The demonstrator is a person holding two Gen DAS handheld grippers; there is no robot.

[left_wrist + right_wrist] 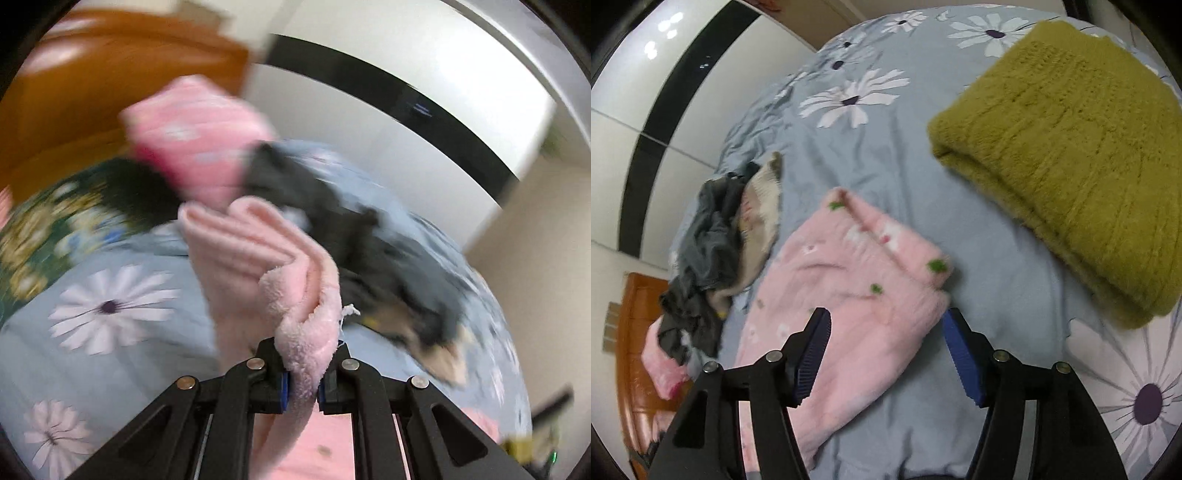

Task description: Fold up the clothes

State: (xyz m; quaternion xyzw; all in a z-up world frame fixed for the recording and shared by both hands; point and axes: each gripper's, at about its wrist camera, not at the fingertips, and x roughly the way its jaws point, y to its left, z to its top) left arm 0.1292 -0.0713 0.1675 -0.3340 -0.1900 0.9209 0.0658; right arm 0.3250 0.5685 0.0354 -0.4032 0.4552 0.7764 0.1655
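**Item count, both wrist views**

Landmark: pink floral garment (849, 295), lying on the daisy-print bedsheet (886, 155).

- Pink fleece garments: 2. The landmark itself, plus one plain pink fleece piece (273, 266) seen in the left view.
- Olive-green knitted garments: 1. Sweater (1067, 158), folded, to the right of the landmark and apart from it.
- Dark grey garments: 1. Crumpled piece (709, 236), left of the landmark.
- Beige garments: 1. Piece (761, 218), between the grey one and the landmark, touching the grey.
- Grippers: 2. Left gripper (303, 391), right gripper (886, 354).
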